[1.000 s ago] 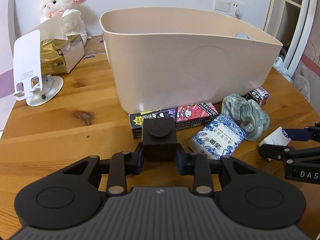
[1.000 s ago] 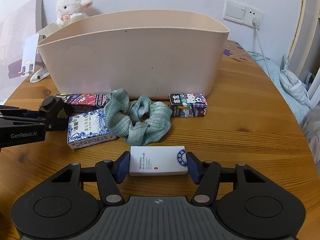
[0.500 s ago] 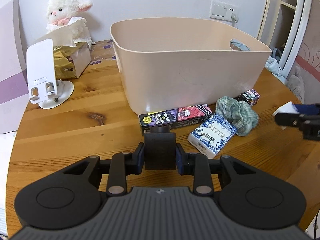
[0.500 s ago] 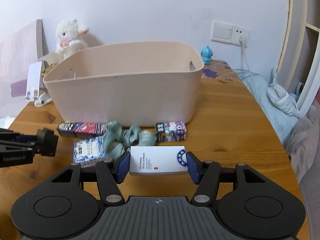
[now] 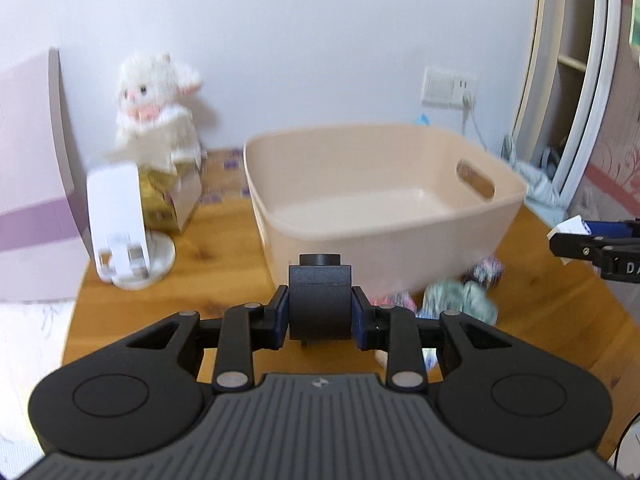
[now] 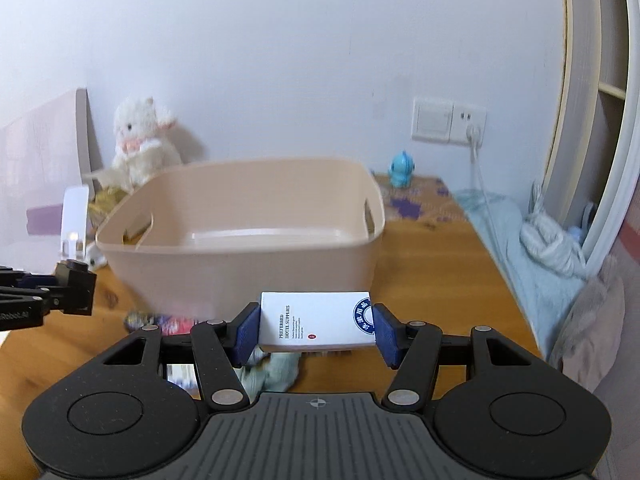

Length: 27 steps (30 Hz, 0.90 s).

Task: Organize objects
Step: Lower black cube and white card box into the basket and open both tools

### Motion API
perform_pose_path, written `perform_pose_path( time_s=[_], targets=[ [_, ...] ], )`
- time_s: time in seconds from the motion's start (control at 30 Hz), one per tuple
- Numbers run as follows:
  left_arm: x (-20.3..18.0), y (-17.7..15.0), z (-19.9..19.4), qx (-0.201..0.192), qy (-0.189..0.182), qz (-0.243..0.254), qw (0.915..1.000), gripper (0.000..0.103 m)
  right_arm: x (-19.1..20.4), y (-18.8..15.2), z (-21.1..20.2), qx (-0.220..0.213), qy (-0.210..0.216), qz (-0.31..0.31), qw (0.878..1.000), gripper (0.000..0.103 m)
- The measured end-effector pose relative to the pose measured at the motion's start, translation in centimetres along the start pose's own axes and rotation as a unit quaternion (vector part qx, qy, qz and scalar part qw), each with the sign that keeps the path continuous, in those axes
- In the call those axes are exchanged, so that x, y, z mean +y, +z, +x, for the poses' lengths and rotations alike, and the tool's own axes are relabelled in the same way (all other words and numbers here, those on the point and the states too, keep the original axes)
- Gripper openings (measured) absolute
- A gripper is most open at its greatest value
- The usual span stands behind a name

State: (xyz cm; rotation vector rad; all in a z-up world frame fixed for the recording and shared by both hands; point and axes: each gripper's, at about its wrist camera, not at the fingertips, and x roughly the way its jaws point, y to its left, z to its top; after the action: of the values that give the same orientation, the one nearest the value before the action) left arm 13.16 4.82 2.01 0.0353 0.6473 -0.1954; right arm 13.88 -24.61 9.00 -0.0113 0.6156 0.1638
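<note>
My left gripper (image 5: 319, 314) is shut on a small black box with a round cap (image 5: 320, 296), held above the table in front of the beige plastic bin (image 5: 384, 216). My right gripper (image 6: 316, 326) is shut on a white hotel-supplies box (image 6: 316, 322), also lifted before the bin (image 6: 240, 256). The bin's inside looks empty. On the table by the bin's near wall lie a green scrunchie (image 5: 460, 304), a small cartoon box (image 5: 486, 272) and a long cartoon box (image 6: 160, 322), partly hidden by the grippers.
A white phone stand (image 5: 120, 232), a gold tissue box (image 5: 168, 200) and a white plush lamb (image 5: 156, 112) stand left of the bin. A blue figurine (image 6: 402, 168) sits at the back right. Light blue cloth (image 6: 540, 248) lies past the round table's right edge.
Both grippers have risen with their boxes, so the bin's interior now shows from above. The items on the table have dropped low in both views.
</note>
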Motion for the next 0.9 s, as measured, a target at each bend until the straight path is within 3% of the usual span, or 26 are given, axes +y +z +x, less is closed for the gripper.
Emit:
perform_pose_path(
  time_s=[0.3, 0.43, 0.7, 0.9],
  targets=[
    [-0.3, 4.8, 0.0, -0.047, 0.011, 0.002, 0.9988, 0.033, -0.7, 4.5, 0.7, -0.044, -0.005, -0.004, 0.999, 0.056],
    [-0.9, 6.5, 1.4, -0.05, 0.014, 0.007, 0.9986, 0.033, -0.7, 6.0, 2.0, -0.05, -0.007, -0.004, 0.999, 0.056],
    [-2.1, 8.2, 6.9, -0.014, 0.016, 0.009, 0.9997, 0.033, 0.1, 7.9, 5.8, -0.038, -0.007, -0.01, 0.999, 0.056],
    [-2.5, 8.2, 11.3, 0.023, 0.031, 0.005, 0.9992, 0.033, 1.4, 8.0, 9.8, 0.005, -0.013, -0.045, 0.999, 0.056]
  ],
)
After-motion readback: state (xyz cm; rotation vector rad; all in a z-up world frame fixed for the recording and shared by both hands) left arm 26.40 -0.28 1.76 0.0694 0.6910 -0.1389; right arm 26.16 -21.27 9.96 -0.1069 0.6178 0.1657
